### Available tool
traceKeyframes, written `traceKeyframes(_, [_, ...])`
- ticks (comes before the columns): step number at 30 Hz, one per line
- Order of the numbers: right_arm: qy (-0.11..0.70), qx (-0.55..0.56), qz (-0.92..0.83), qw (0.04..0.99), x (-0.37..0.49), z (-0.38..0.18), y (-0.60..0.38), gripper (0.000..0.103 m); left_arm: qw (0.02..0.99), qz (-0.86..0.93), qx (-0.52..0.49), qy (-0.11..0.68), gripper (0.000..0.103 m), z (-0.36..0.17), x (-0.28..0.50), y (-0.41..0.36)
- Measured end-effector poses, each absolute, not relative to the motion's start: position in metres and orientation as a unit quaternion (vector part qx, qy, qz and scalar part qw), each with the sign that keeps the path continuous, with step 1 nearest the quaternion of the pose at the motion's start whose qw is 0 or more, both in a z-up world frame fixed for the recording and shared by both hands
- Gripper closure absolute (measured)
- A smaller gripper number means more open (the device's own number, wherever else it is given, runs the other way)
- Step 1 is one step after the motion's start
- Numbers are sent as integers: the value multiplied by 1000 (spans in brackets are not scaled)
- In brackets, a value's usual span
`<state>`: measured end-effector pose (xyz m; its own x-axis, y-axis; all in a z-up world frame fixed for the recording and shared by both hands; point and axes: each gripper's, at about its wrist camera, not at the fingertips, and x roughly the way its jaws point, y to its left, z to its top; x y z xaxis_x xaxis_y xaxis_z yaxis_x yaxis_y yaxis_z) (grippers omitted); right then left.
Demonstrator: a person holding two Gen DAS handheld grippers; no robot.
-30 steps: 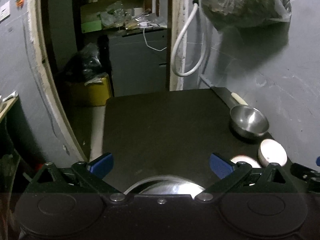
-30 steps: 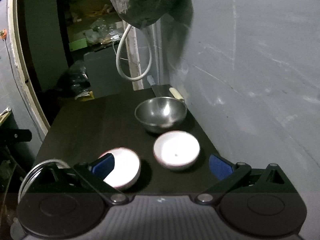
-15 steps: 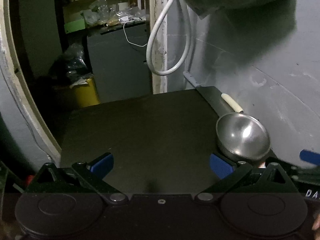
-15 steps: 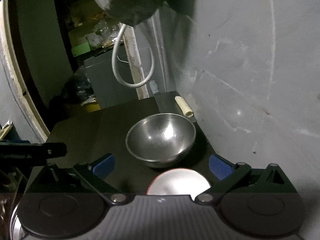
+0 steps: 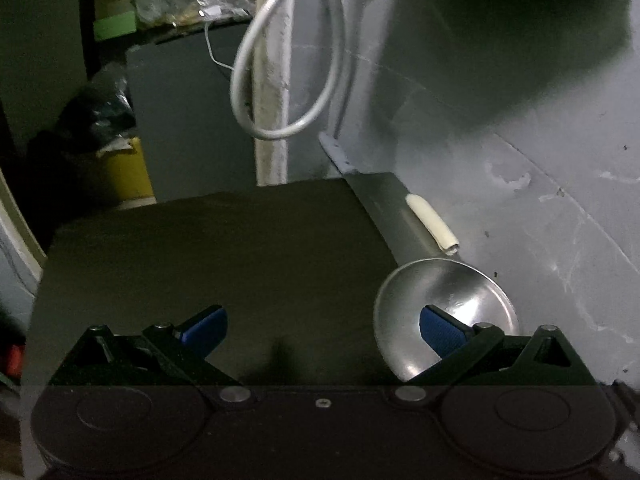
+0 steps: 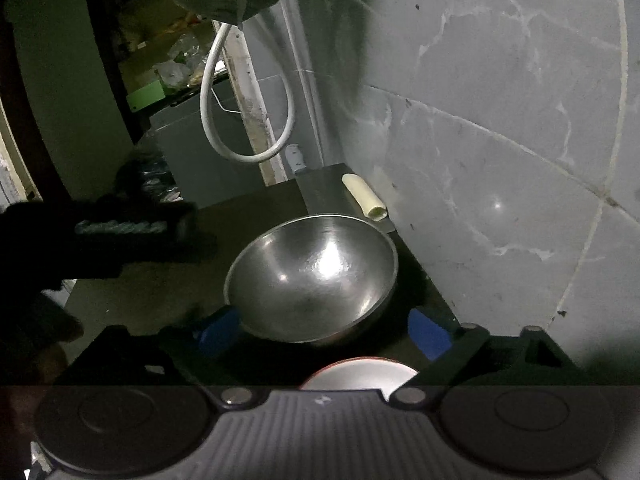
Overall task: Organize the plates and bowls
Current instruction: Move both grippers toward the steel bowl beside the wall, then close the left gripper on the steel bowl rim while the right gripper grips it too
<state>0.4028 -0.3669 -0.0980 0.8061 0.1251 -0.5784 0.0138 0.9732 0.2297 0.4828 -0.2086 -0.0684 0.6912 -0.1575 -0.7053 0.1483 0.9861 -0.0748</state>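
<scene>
- Steel, polished and hemispherical: the round metal bowl (image 6: 314,276) sits upright on the dark matte tabletop (image 5: 208,256), close to the grey wall (image 6: 500,128), and I judge it the piece to be gathered next.
- My right gripper (image 6: 320,332) has its jaws spread wide, one blue pad (image 6: 218,332) on each side of the bowl's near wall and neither clearly touching it; this straddle suits closing on the rim.
- My left gripper (image 5: 322,330) is likewise parted and holds nothing; its right blue pad (image 5: 442,330) overlaps the bowl (image 5: 444,312) in its own view, but I cannot tell contact from mere overlap. In the right wrist view it appears as a dark shape (image 6: 120,236) left of the bowl.
- A white shallow dish with a reddish rim (image 6: 360,372) lies just under my right gripper, nearer to me than the steel bowl; probably a partner for stacking.
- A cream-coloured short tube (image 6: 364,196) rests behind the bowl on a grey strip along the wall, out of the way of a lift.
- A white looped hose (image 5: 288,60) hangs from the wall above the table's far end, well apart from the bowl.
- Risk, as I judge it: smooth curved steel may slip between the pads unless the rim is pinched.
</scene>
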Motion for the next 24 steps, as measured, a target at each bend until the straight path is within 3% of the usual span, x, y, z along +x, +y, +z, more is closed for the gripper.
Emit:
traceKeyframes(5, [311, 113, 24, 943, 407, -103, -371, 23, 912, -95, -3, 399, 2, -78, 494, -218])
traceKeyframes(10, [315, 112, 22, 942, 412, -110, -375, 32, 903, -106, -18, 417, 9, -92, 500, -220])
traceKeyframes(16, [312, 113, 31, 943, 415, -113, -377, 40, 889, -120, -39, 441, 38, -105, 504, -221])
traceKeyframes(18, [312, 116, 33, 942, 415, -114, -378, 43, 885, -133, -43, 444, 61, -108, 504, -223])
traceKeyframes(21, [310, 117, 32, 943, 416, -115, -378, 52, 880, -148, -51, 448, 79, -113, 504, -223])
traceKeyframes(24, [308, 115, 33, 944, 416, -115, -378, 56, 883, -146, -44, 444, 83, -113, 501, -222])
